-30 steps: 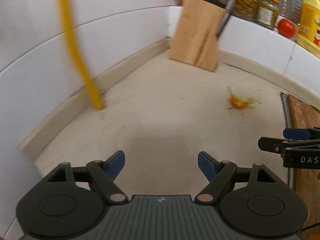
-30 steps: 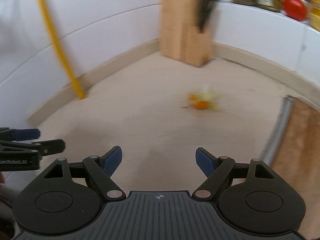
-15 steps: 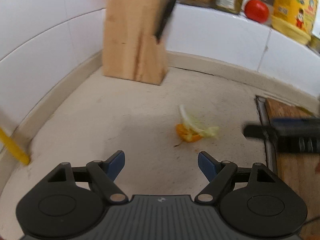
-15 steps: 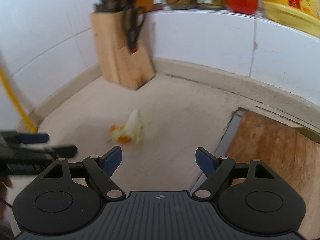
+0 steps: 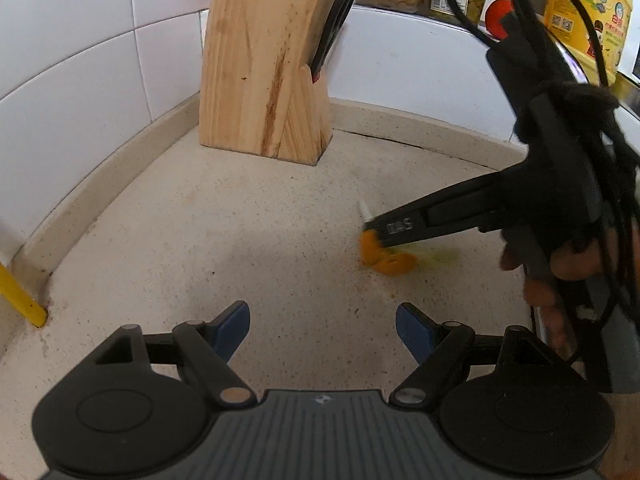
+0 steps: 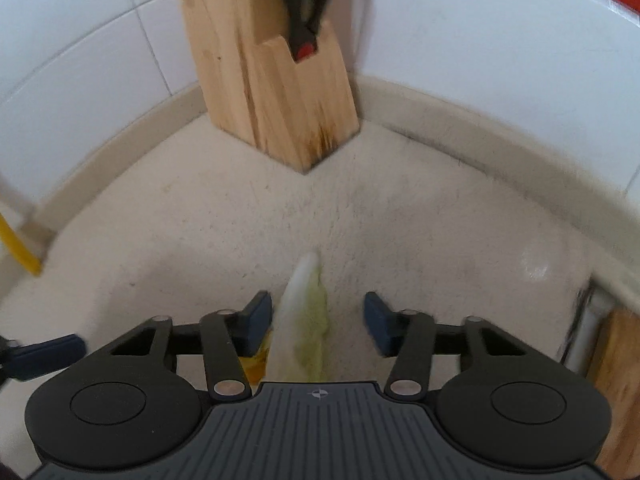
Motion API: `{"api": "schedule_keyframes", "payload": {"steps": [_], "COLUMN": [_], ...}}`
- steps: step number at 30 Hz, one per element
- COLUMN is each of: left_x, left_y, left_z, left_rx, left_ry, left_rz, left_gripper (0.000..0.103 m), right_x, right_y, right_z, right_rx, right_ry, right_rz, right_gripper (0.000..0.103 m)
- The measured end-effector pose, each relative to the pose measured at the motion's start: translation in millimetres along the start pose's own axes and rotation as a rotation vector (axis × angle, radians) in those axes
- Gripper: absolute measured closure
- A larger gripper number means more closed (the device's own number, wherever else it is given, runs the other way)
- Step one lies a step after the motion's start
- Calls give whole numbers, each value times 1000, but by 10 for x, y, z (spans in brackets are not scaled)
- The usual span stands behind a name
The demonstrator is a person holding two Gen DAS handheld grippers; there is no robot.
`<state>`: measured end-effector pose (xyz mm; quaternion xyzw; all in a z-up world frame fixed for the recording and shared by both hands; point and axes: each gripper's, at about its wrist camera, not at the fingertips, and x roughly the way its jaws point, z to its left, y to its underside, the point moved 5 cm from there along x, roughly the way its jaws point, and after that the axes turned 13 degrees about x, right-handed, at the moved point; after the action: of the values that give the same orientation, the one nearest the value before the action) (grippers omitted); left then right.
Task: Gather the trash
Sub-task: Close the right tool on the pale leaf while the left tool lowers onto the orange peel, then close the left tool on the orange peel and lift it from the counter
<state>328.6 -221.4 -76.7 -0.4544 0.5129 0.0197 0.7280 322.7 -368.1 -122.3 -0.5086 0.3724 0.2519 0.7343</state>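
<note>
Right gripper (image 6: pixel 318 322) closing around the cabbage scrap (image 6: pixel 302 326) — not yet pinching; left gripper (image 5: pixel 323 330) spread, empty.

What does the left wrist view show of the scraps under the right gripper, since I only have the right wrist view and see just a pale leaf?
Observer: An orange peel piece lies on the counter below the right gripper.
Operator: Thank you. Is the left gripper carrying anything?
Observer: No, the left gripper is open and empty, back from the scraps.
Operator: And are my jaws on the leaf?
Observer: They are closing around the leaf; the right pad is not yet touching it.
</note>
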Motion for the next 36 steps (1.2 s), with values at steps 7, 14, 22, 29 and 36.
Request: {"api": "schedule_keyframes", "payload": {"steps": [7, 14, 22, 29, 36], "left_x": [32, 319, 635, 722, 541], "left_y": [-86, -393, -418, -376, -314], "left_z": [-36, -188, -311, -210, -179], "left_rx": [-4, 52, 130, 78, 75], "left_ry": [33, 51, 12, 25, 29], "left_rz": [-15, -38, -26, -24, -16], "left_gripper": [28, 28, 28, 66, 91], "right_x": [-204, -474, -392, -311, -310], "right_y": [-25, -89, -22, 41, 159], "right_z": [-177, -460, -581, -556, -557], "right_rx": [69, 121, 102, 42, 27], "right_ry": [-71, -83, -42, -2, -2], "right_rz": [22, -33, -51, -46, -5], "right_gripper": [95, 94, 29, 42, 93]}}
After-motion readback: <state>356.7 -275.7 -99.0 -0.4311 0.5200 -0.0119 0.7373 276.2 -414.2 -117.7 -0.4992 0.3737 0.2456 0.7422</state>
